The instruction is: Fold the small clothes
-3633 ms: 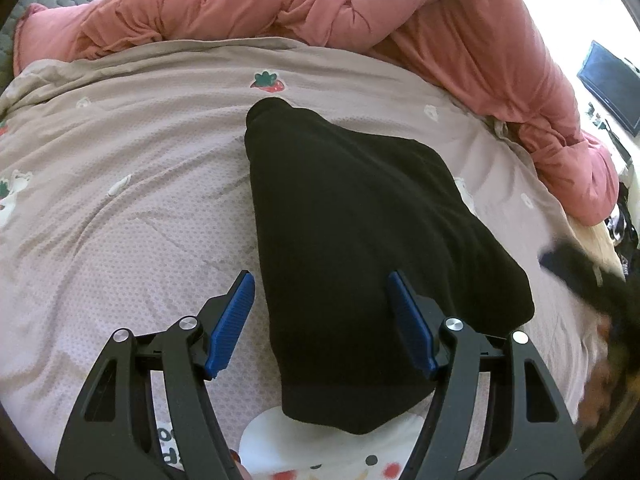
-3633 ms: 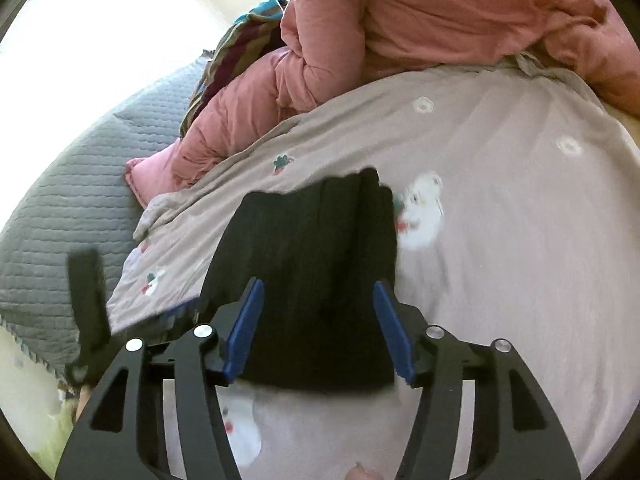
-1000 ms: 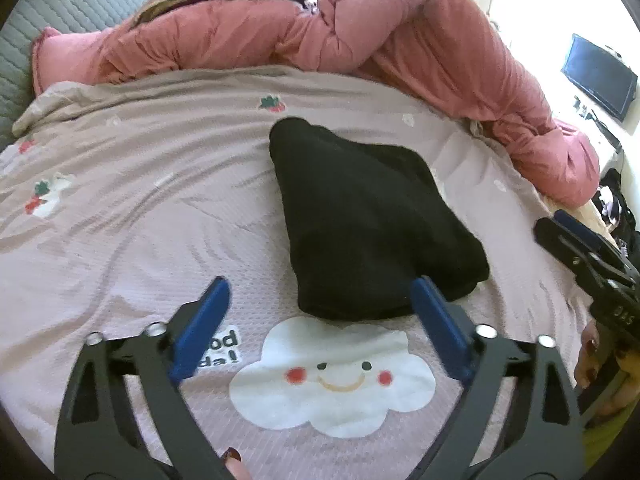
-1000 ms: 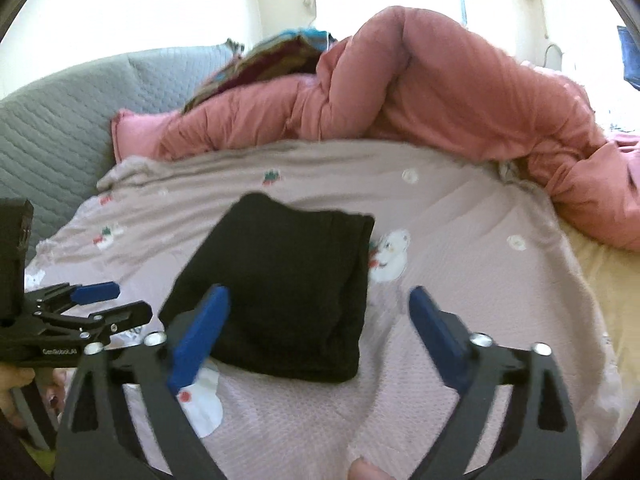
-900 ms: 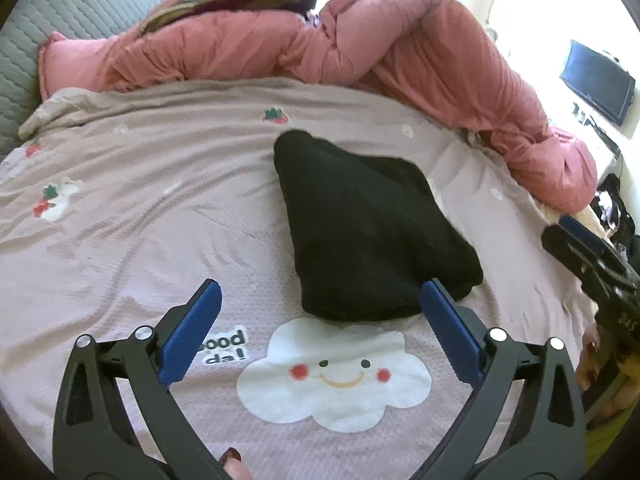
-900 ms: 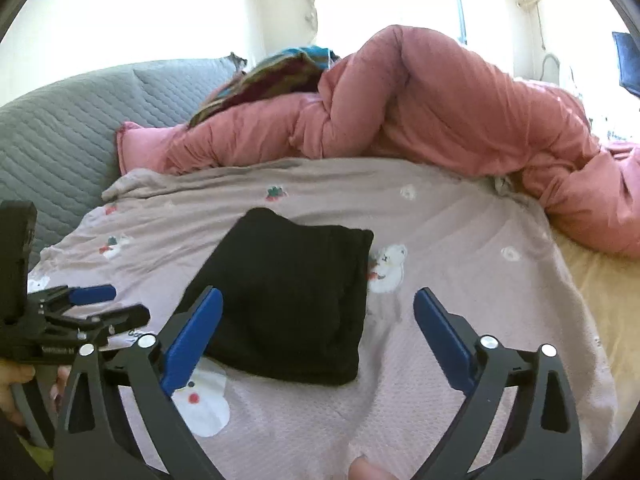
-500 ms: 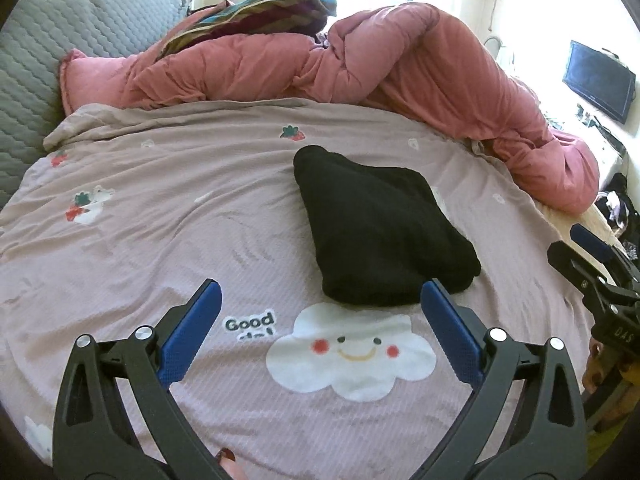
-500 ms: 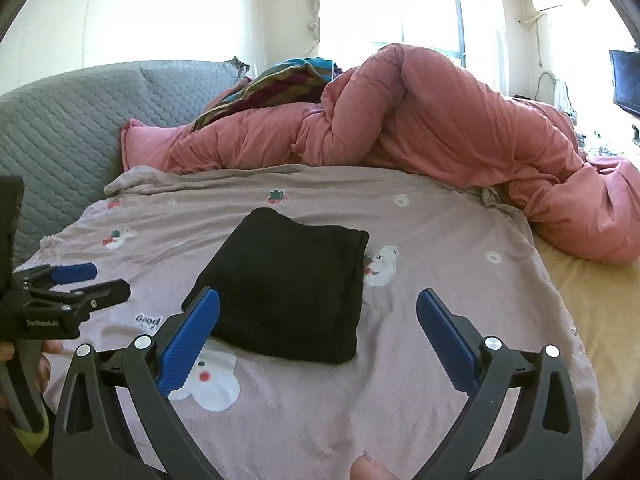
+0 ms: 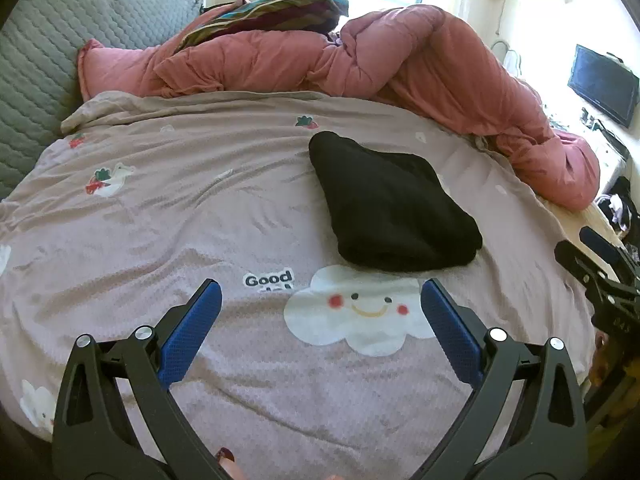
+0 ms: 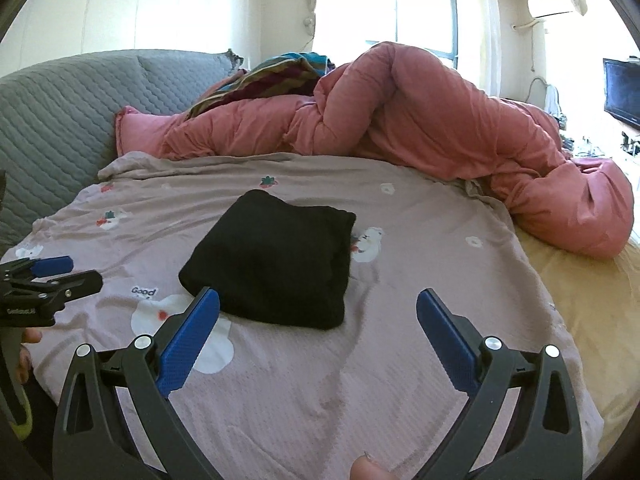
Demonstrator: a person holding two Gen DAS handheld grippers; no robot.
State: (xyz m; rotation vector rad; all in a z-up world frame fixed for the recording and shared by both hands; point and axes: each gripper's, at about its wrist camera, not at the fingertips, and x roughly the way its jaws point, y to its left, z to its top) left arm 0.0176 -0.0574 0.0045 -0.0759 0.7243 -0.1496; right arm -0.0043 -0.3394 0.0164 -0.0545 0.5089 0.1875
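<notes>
Left wrist: folded black garment (image 9: pixel 390 208) beside pink duvet (image 9: pixel 420 60).

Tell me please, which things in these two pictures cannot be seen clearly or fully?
- Folded black garment: its type is unclear in both views; the fold hides its shape.
- Striped fabric: mostly hidden behind the pink duvet.
- "Good" print: a second line sits under it, too small to read in the left view.
- Items below the screen: overexposed and too small.
</notes>
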